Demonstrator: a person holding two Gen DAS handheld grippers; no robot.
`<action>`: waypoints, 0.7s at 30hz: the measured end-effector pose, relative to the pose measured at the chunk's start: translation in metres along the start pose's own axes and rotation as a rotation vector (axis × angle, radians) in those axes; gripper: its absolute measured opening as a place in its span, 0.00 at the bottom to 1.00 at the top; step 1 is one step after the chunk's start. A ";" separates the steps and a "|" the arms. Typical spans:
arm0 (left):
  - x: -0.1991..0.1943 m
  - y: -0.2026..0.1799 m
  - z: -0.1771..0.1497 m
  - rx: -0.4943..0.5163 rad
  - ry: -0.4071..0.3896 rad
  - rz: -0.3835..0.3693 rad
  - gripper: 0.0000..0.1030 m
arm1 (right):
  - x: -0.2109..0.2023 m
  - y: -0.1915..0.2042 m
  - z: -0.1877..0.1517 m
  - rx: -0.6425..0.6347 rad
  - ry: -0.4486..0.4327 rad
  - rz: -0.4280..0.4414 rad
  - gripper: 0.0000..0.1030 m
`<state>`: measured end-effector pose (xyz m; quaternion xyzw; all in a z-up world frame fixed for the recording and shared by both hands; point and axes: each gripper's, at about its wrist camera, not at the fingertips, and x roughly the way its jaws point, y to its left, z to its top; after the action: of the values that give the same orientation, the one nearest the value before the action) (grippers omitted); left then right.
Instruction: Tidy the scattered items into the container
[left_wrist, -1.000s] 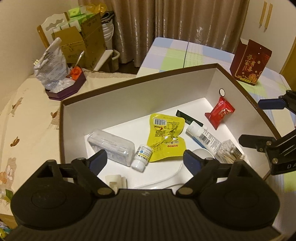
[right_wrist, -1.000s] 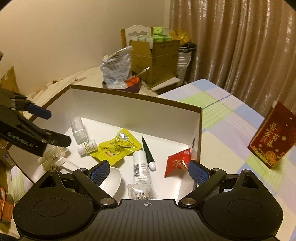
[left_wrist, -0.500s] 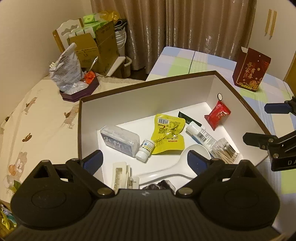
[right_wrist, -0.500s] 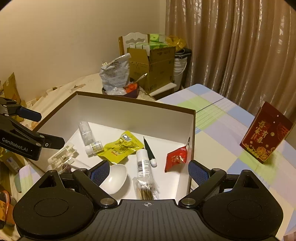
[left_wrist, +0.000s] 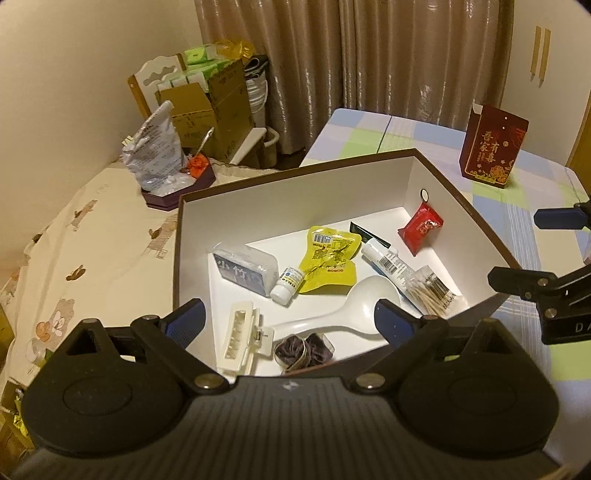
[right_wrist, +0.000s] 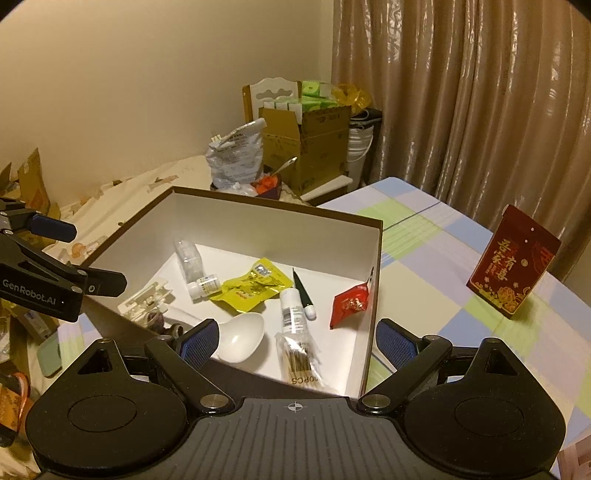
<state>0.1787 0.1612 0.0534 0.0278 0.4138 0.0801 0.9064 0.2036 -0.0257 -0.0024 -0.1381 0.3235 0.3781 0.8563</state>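
A brown box with white inside (left_wrist: 295, 199) (right_wrist: 280, 229) holds several items: yellow packet (left_wrist: 328, 254) (right_wrist: 251, 288), red packet (left_wrist: 421, 227) (right_wrist: 349, 302), white spoon (left_wrist: 354, 310) (right_wrist: 242, 338), white tube (left_wrist: 388, 260) (right_wrist: 291, 310), cotton swabs (left_wrist: 432, 290) (right_wrist: 299, 360), small bottle (left_wrist: 288, 282) (right_wrist: 203, 286), clear case (left_wrist: 245, 267), hair clip (left_wrist: 238, 338). My left gripper (left_wrist: 288, 319) is open and empty above the box's near edge. My right gripper (right_wrist: 295, 341) is open and empty above the box's near right corner.
A red gift box (left_wrist: 493, 147) (right_wrist: 511, 260) stands on the checked tablecloth right of the box. A purple tray with a silver bag (left_wrist: 159, 158) (right_wrist: 236, 162) sits behind it. Cardboard boxes (right_wrist: 306, 147) and curtains are farther back.
Both grippers have pulled back and up from the box, so more of its inside shows. Both stay open and empty.
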 end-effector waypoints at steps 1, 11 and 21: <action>-0.004 -0.002 -0.002 -0.002 -0.003 0.006 0.94 | -0.003 0.001 -0.001 0.001 -0.004 0.003 0.94; -0.034 -0.015 -0.017 -0.009 -0.029 0.047 0.96 | -0.031 0.004 -0.013 0.025 -0.022 0.021 0.94; -0.055 -0.029 -0.035 -0.020 -0.038 0.063 0.97 | -0.054 0.007 -0.027 0.036 -0.023 0.037 0.94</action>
<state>0.1210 0.1225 0.0680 0.0334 0.3947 0.1123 0.9113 0.1583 -0.0642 0.0128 -0.1125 0.3229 0.3894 0.8553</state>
